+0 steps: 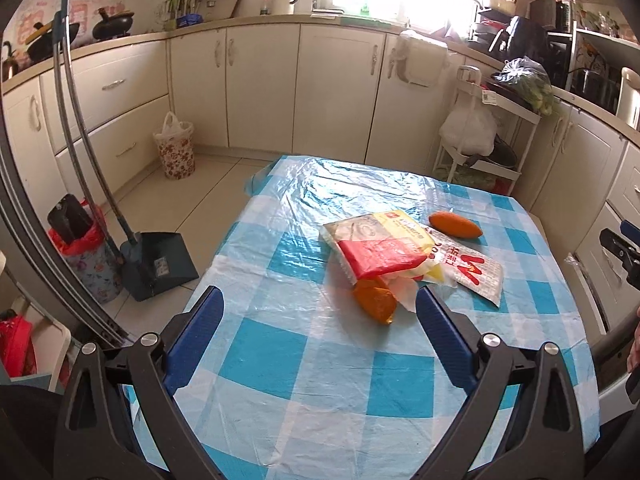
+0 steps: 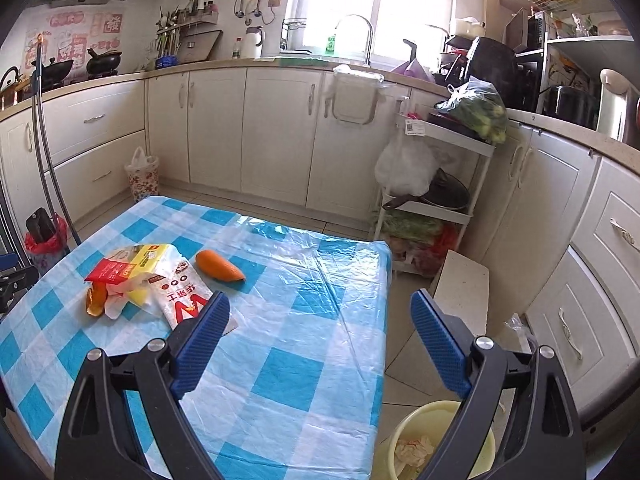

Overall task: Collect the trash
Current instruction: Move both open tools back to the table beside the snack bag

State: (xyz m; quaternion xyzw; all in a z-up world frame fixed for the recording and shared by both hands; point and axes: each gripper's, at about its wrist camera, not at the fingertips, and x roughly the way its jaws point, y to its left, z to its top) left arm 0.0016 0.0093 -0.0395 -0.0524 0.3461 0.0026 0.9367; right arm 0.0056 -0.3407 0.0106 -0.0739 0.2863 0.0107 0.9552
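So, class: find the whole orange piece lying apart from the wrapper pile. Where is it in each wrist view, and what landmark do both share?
Left wrist: orange piece, right of centre, behind the wrappers.
Right wrist, left of centre, right of the wrappers.
Shared landmark: floral bin by the cabinets.

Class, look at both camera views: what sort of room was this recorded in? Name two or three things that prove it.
Almost certainly a home kitchen: a wok on the stove, a sink tap under the window, and a table in a checked plastic cloth bearing food wrappers.
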